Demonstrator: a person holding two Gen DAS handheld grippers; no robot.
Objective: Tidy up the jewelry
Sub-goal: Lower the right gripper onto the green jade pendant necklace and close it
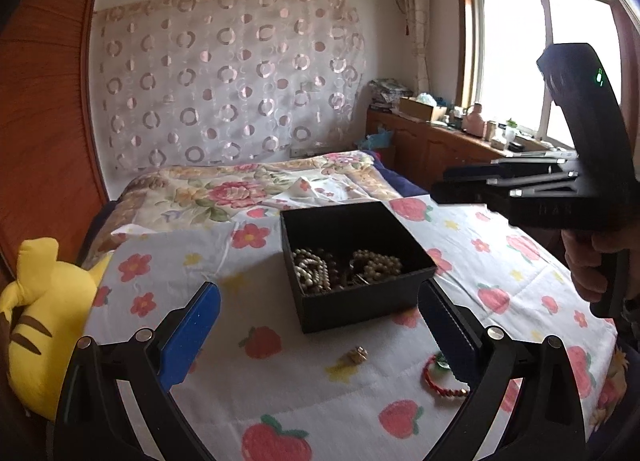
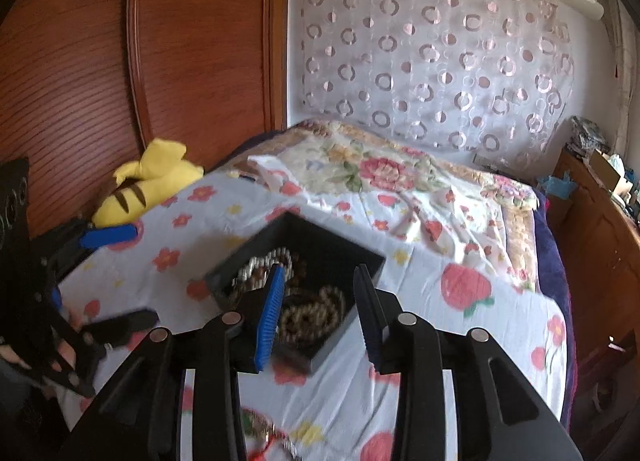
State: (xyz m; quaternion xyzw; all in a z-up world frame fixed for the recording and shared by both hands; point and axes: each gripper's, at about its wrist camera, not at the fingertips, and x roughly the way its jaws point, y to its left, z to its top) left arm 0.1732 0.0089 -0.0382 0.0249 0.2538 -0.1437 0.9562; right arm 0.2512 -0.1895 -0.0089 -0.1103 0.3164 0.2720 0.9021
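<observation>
A black open box (image 1: pixel 360 293) stands on the bed and holds several beaded bracelets (image 1: pixel 312 271). It also shows in the right wrist view (image 2: pixel 340 257) with the beads (image 2: pixel 316 313) inside. My left gripper (image 1: pixel 320 301) is open and empty, its fingers on either side of the box's near end. A small gold ring (image 1: pixel 357 354) and a red cord bracelet (image 1: pixel 440 383) lie on the sheet in front of the box. My right gripper (image 2: pixel 320 281) is open and empty above the box's near edge. It also shows at the right of the left wrist view (image 1: pixel 456 181).
The bed has a white sheet (image 1: pixel 304 401) with strawberry and flower prints. A yellow plush toy (image 1: pixel 44 313) lies at the left by the wooden headboard (image 1: pixel 40 121). A wooden cabinet (image 1: pixel 440 141) with clutter stands under the window. The left gripper appears at the left of the right wrist view (image 2: pixel 108 277).
</observation>
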